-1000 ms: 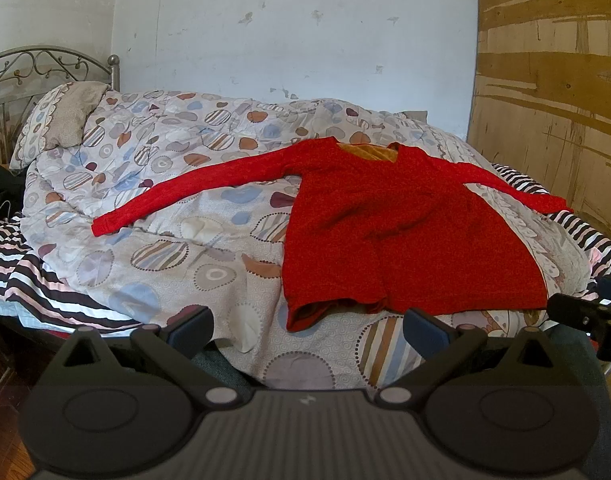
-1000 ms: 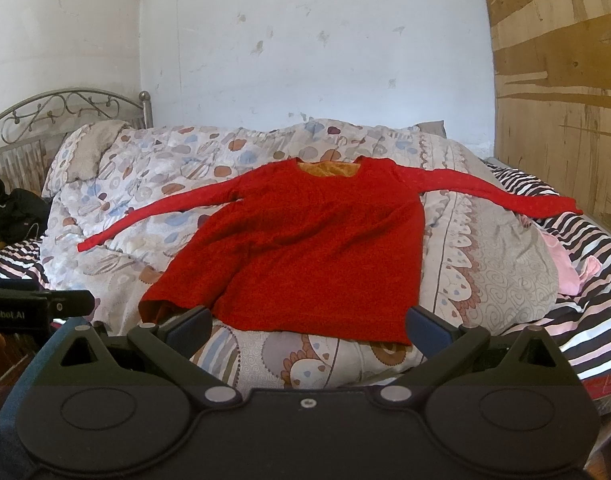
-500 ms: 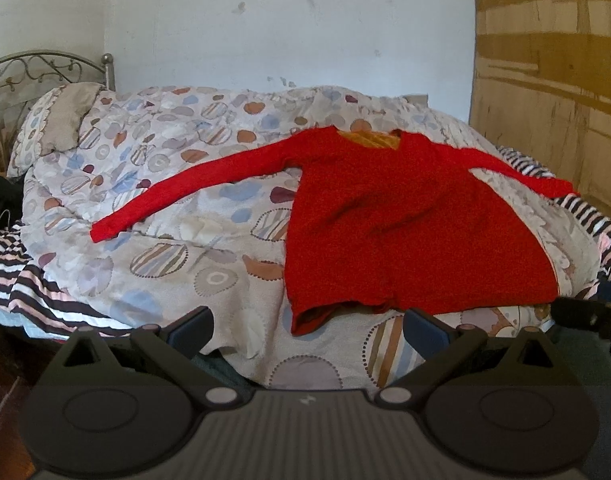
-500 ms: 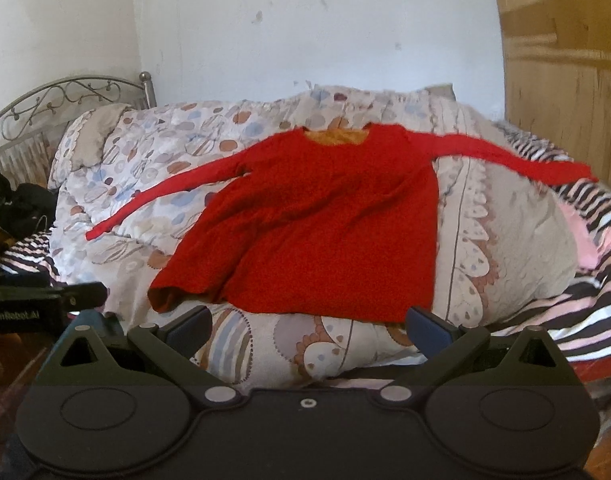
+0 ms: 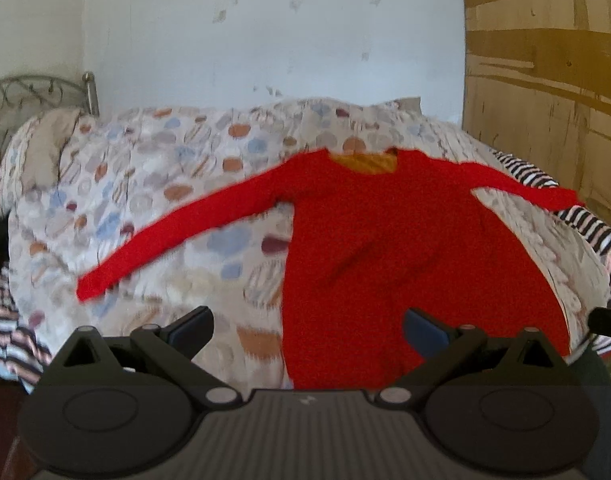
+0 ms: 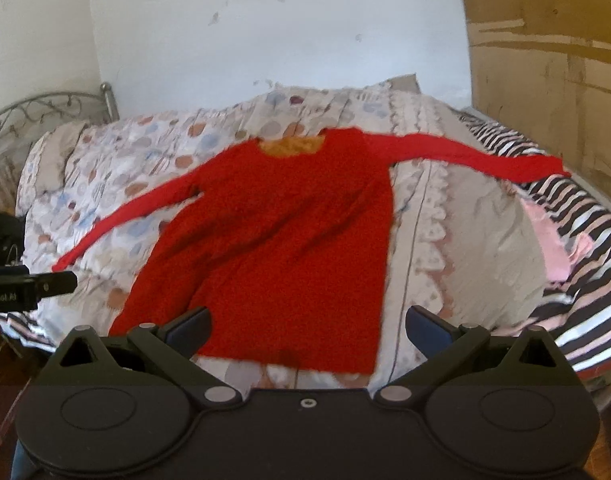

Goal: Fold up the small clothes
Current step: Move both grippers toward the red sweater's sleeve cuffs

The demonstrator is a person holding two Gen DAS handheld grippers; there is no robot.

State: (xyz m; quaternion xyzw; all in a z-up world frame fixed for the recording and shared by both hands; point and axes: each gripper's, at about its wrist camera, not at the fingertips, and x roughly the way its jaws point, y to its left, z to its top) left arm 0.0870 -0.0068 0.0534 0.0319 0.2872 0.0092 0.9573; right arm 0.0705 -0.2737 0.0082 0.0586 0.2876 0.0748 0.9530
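Red long-sleeved top (image 6: 281, 248) flat on bed (sleeves spread, unfolded)

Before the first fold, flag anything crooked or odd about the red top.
The red top lies flat on the quilt, sleeves spread. Its hem is uneven: the left corner flares out and sags lower. The right cuff reaches onto the striped sheet. No damage visible.

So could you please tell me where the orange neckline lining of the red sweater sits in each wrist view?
Left wrist: orange lining is right of centre, above mid-height, at the red sweater collar.
Right wrist: orange lining is near centre, above mid-height.
Shared landmark: metal headboard at far left in both.
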